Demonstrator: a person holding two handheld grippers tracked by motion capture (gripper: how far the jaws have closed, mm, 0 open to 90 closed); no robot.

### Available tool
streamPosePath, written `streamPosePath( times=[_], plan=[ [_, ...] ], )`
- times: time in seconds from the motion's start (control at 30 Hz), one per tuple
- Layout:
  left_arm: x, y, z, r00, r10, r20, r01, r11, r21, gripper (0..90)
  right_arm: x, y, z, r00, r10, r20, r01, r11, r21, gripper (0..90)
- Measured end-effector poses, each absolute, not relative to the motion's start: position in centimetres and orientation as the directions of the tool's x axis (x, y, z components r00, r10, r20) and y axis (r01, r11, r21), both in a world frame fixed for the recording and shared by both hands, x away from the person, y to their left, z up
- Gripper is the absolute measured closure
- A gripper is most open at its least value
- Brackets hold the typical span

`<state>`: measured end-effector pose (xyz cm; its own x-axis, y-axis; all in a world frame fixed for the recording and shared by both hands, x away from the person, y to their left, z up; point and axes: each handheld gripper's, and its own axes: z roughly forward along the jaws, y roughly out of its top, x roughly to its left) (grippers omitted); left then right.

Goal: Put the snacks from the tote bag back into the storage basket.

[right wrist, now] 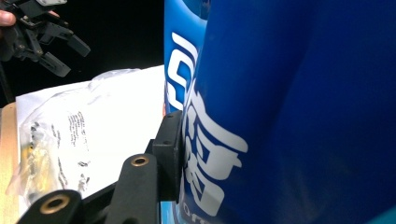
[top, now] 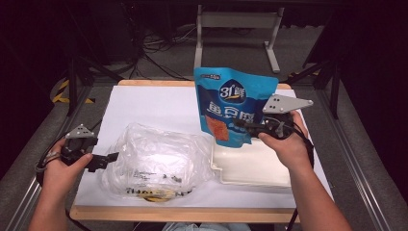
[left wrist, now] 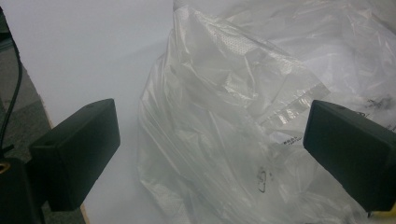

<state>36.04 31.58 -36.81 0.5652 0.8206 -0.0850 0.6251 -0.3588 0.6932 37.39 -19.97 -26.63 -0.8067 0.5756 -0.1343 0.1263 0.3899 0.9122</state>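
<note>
A blue snack bag (top: 231,103) with white lettering hangs upright above the table's middle right. My right gripper (top: 242,126) is shut on the bag's lower right edge. In the right gripper view one black jaw presses flat on the blue bag (right wrist: 289,112), and the other jaw is hidden behind it. A crumpled clear plastic bag (top: 154,161) lies on the white sheet at front left. My left gripper (top: 109,159) is open at its left edge. In the left gripper view the clear bag (left wrist: 243,93) spreads between and beyond the two wide-apart jaws.
A shallow white tray (top: 250,168) sits on the table under and in front of the blue bag. The white sheet (top: 149,103) covers a wooden tabletop with its front edge (top: 192,214) near me. Metal frame legs and cables stand on the floor beyond.
</note>
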Motion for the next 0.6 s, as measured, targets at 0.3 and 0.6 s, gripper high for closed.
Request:
streamPosePath(
  times=[0.3, 0.6],
  plan=[
    [36.3, 31.2, -37.0, 0.572, 0.816, -0.083, 0.624, -0.367, 0.69, 4.6, 37.6, -22.0, -27.1, -0.79, 0.599, -0.128, 0.145, 0.385, 0.911, 59.4],
    [36.3, 31.3, -37.0, 0.568, 0.819, -0.082, 0.623, -0.363, 0.692, 4.5, 38.1, -23.6, -28.5, -0.775, 0.619, -0.127, 0.161, 0.388, 0.908, 59.4]
  ],
)
